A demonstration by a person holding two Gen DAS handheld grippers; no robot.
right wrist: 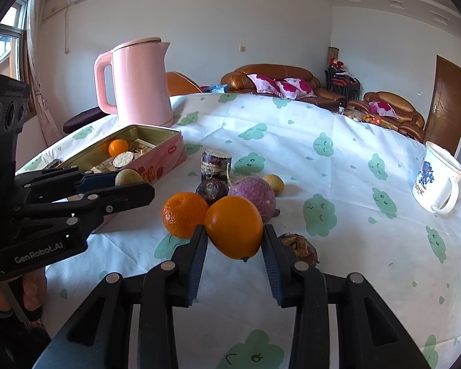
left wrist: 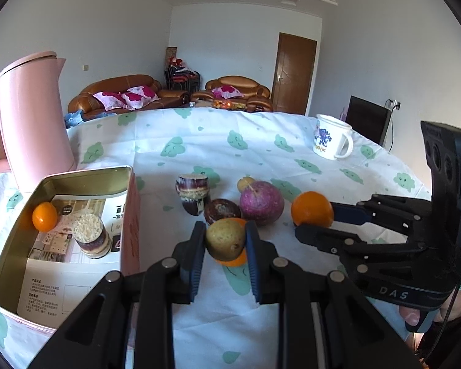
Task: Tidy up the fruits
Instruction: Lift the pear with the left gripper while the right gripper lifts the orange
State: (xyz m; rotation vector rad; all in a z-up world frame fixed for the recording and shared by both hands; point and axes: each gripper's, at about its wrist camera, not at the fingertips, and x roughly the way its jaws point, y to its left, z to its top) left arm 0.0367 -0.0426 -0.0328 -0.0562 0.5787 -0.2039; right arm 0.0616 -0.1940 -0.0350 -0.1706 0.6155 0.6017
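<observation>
My left gripper (left wrist: pixel 225 240) is shut on a yellow-green pear (left wrist: pixel 226 239), held above the table just right of the pink tin (left wrist: pixel 124 224); it also shows in the right wrist view (right wrist: pixel 129 181), with the pear (right wrist: pixel 128 177). My right gripper (right wrist: pixel 234 240) is shut on an orange (right wrist: pixel 234 227), also in the left wrist view (left wrist: pixel 312 213). The tin holds a small orange (left wrist: pixel 45 216) and a sugarcane piece (left wrist: pixel 90 235). On the cloth lie another orange (right wrist: pixel 184 213), a purple round fruit (right wrist: pixel 255 196), a dark fruit (right wrist: pixel 211 190), a sugarcane stub (right wrist: pixel 215 163) and a small yellow fruit (right wrist: pixel 275 183).
A pink kettle (right wrist: pixel 141 83) stands behind the tin. A white printed mug (right wrist: pixel 436 181) stands at the far right. A dark brown shrivelled fruit (right wrist: pixel 301 247) lies by my right fingertip. The table edge curves away at the back, with sofas beyond.
</observation>
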